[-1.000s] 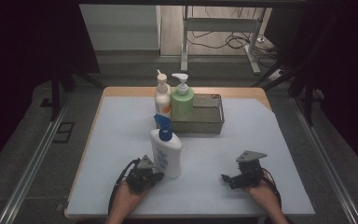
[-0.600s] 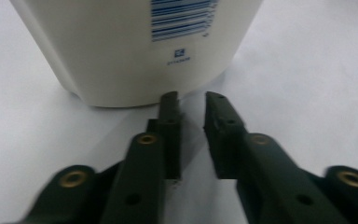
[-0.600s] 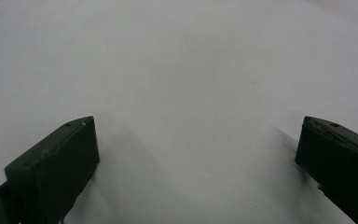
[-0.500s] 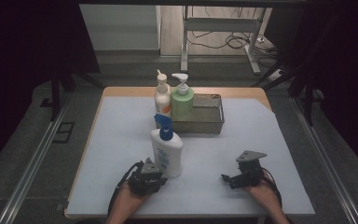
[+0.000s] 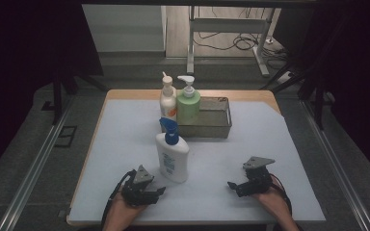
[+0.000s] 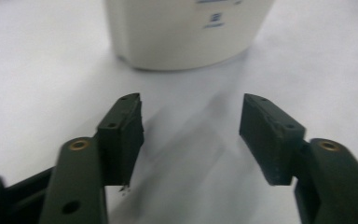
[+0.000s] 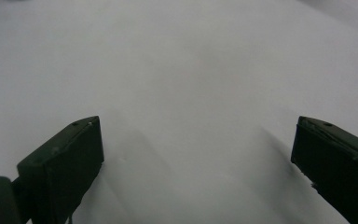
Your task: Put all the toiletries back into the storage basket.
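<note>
A white bottle with a blue cap (image 5: 172, 156) stands upright on the white table sheet (image 5: 125, 139), near the front. Its rounded base (image 6: 186, 32) is just ahead of my left gripper (image 6: 191, 126). That gripper's jaws have just been opening; they stand apart with nothing between them, clear of the bottle. In the high view my left gripper (image 5: 155, 190) lies low, at the bottle's near left. My right gripper (image 5: 233, 186) rests on the sheet to the right, pointing left. It (image 7: 196, 154) is wide open over bare sheet.
A wire basket (image 5: 220, 124) sits at the back centre. A green pump bottle (image 5: 188, 105) and a white bottle with an orange label (image 5: 167, 100) stand at the basket's left end. A metal rail (image 5: 33, 171) runs along the table's left side.
My left gripper has opened and drawn back a little toward the near edge, away from the white bottle. The bottle stays upright. The right gripper has not moved.
</note>
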Tool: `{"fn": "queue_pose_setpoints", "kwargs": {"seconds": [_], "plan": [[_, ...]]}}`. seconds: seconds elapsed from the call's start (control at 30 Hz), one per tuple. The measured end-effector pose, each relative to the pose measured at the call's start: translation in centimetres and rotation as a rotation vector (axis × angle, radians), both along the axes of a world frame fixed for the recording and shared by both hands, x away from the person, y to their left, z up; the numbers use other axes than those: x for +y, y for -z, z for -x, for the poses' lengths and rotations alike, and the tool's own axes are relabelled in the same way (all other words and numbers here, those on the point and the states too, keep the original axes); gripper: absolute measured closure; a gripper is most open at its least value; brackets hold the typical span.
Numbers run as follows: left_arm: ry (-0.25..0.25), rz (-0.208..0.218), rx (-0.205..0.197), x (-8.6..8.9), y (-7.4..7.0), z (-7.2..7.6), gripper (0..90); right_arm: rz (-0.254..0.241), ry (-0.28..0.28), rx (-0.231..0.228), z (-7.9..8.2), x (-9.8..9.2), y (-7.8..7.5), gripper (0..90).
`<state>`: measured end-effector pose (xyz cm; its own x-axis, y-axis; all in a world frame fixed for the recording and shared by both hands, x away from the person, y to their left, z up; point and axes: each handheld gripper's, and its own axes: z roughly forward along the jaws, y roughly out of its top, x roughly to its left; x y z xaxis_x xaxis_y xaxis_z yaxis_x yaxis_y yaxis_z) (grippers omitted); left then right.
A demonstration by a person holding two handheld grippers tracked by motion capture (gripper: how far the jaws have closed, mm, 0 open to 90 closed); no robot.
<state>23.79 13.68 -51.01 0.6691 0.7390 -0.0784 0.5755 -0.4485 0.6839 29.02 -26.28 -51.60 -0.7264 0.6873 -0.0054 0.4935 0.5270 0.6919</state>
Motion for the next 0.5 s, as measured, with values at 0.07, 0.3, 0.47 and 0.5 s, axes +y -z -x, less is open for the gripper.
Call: {"fn": "queue_pose_setpoints", "kwargs": {"seconds": [0.07, 0.3, 0.47, 0.5], "plan": [[-0.018, 0.001, -0.001, 0.4, 0.1, 0.0, 32.2, -0.012, -0.005, -0.006, 0.1, 0.1, -0.3, 2.4], [-0.078, -0.002, -0.008, 1.4, 0.5, -0.1, 21.3, -0.028, -0.027, -0.007, 0.4, 0.5, -1.1, 2.1], [-0.106, -0.032, -0.021, 1.8, 1.0, -0.3, 14.5, -0.042, -0.048, -0.015, 0.4, 0.9, -1.7, 2.1], [-0.109, -0.034, -0.019, 1.9, 1.0, -0.3, 14.0, -0.049, -0.054, -0.011, 0.5, 1.0, -1.9, 2.1]]}}
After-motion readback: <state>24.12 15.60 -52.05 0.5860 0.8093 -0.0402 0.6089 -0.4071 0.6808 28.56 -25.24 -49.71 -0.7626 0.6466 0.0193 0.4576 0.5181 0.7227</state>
